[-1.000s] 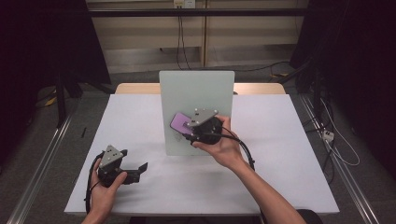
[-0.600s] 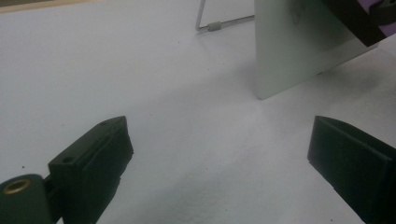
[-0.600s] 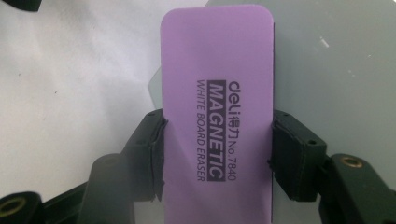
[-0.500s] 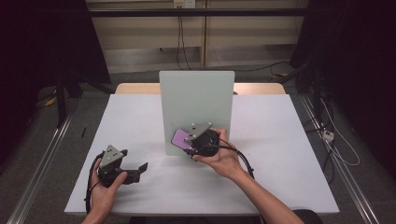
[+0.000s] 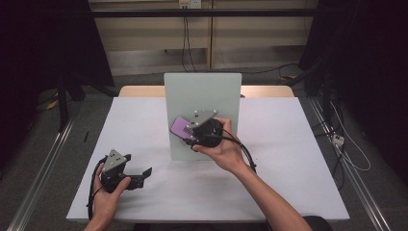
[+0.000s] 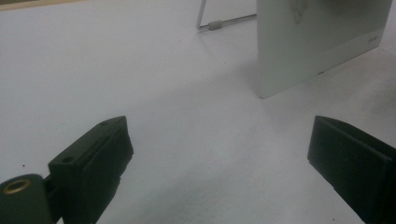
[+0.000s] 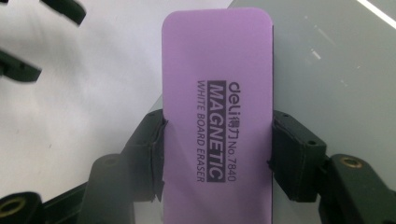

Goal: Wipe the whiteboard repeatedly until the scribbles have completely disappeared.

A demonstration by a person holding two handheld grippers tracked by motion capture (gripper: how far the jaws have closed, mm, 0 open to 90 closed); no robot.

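right gripper [image 5: 188, 136]: fingers pinching purple eraser [image 7: 217, 116] against whiteboard [image 5: 202, 91] | left gripper [image 5: 144, 174]: fingers spread, on table [image 5: 288, 159]

A white table [image 5: 308, 159] occupies the centre of the high view, its surface matte and unmarked; a strip of wooden edge [image 5: 139, 91] shows along its far side at 12 o'clock. Grey floor [image 5: 365, 144] surrounds the table. A metal rail [image 5: 45, 168] runs along the floor at 9 o'clock, and a second rail [image 5: 358, 187] at 3 o'clock. Black cables [image 5: 185, 36] hang down the pale back wall [image 5: 144, 33] at 12 o'clock and trail across the floor beneath it. A small white plug block [image 5: 337, 140] with thin white cords lies on the floor at 3 o'clock. Dark curtains [image 5: 29, 72] hang at 9 o'clock and at 3 o'clock.
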